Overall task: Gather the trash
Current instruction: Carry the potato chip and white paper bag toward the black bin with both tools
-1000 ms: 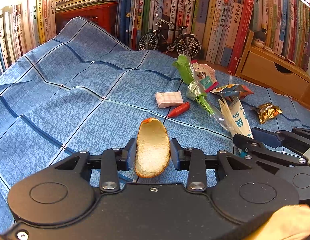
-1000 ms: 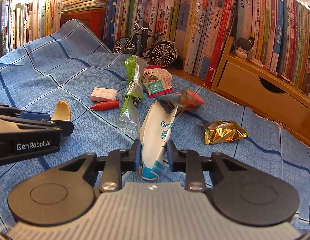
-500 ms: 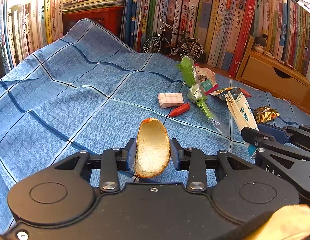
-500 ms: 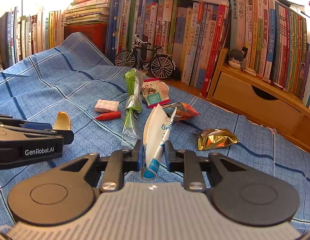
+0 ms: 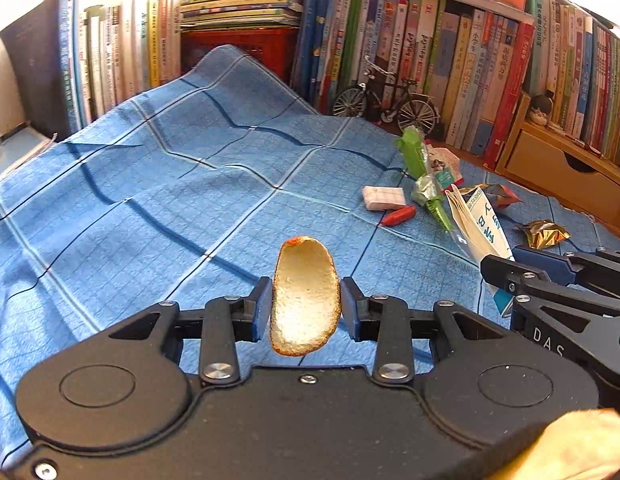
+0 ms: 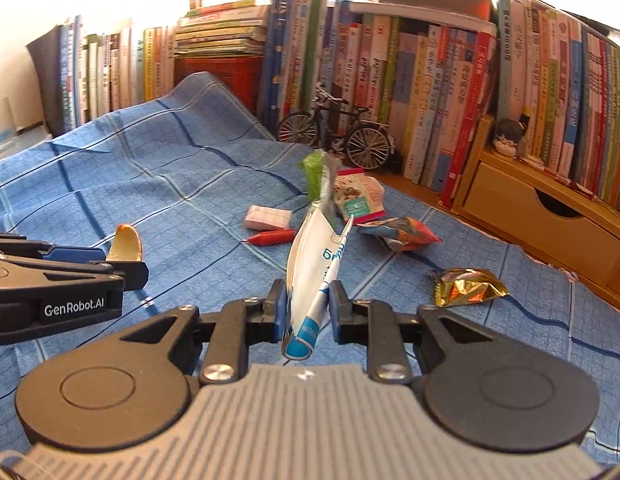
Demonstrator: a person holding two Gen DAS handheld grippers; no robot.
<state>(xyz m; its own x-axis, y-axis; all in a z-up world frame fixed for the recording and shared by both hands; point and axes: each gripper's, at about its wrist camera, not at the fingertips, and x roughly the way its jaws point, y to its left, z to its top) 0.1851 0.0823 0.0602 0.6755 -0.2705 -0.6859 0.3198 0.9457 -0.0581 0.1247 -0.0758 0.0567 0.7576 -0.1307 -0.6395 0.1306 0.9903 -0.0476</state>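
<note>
Two claws, each with trash between its fingers: left claw (image 5: pixel 306 308) peel (image 5: pixel 304 300), right claw (image 6: pixel 308 308) paper wrapper (image 6: pixel 314 268).

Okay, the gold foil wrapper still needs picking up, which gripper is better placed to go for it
Right, though neither is free. The gold foil wrapper lies just right of the right gripper, which is shut on the white paper packet. The left gripper, holding the orange peel, sits farther away.

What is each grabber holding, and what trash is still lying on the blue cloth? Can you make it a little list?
left gripper: shut on orange peel
right gripper: shut on white-and-blue wrapper
still on blue cloth: gold foil wrapper, orange snack bag, red piece, pink packet, green wrapper
bin: not in view
</note>
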